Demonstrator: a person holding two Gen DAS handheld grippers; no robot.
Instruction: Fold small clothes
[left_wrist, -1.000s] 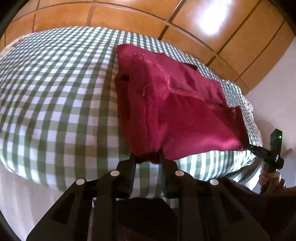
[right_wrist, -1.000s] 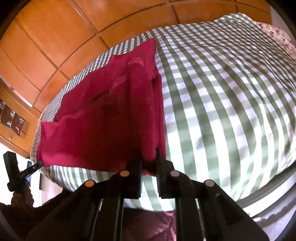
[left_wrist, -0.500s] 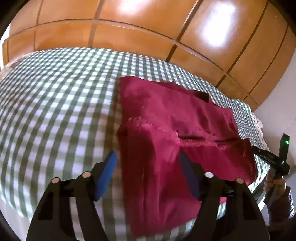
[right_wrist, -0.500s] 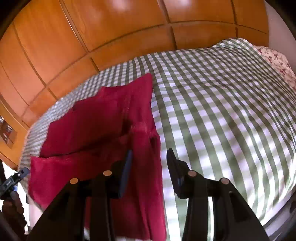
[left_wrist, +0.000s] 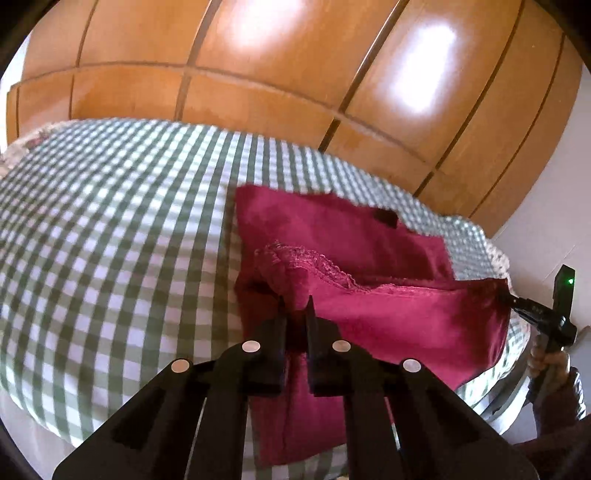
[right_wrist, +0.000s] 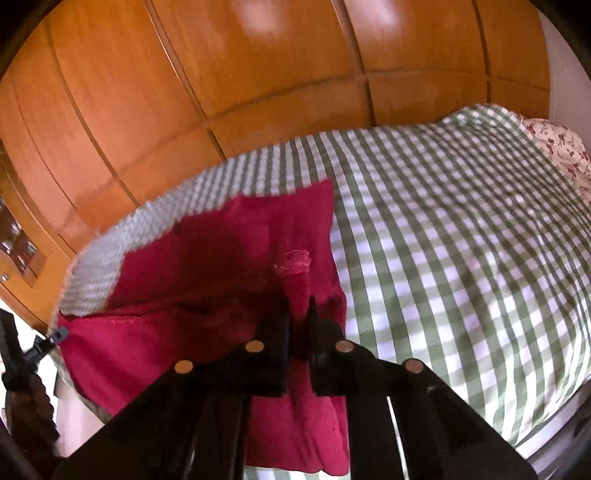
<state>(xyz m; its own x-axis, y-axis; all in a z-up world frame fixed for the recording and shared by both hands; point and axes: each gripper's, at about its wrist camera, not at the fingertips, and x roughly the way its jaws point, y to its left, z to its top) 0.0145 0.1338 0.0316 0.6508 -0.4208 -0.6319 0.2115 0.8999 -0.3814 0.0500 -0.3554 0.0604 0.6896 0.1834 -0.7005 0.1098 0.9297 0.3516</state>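
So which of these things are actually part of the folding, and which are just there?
Part of the job:
red garment
left claw, shut on it
right claw, shut on it

Just there:
checked bedspread
wooden wardrobe
floral pillow

The left tongs (left_wrist: 295, 308) point forward, their two black fingers drawn almost together and pinching a fold of dark red cloth (left_wrist: 388, 317) between the tips. The right tongs (right_wrist: 298, 309) are posed the same way, fingers nearly closed on another fold of the cloth. The person's right hand (left_wrist: 550, 363) grips the handle of the right tongs.
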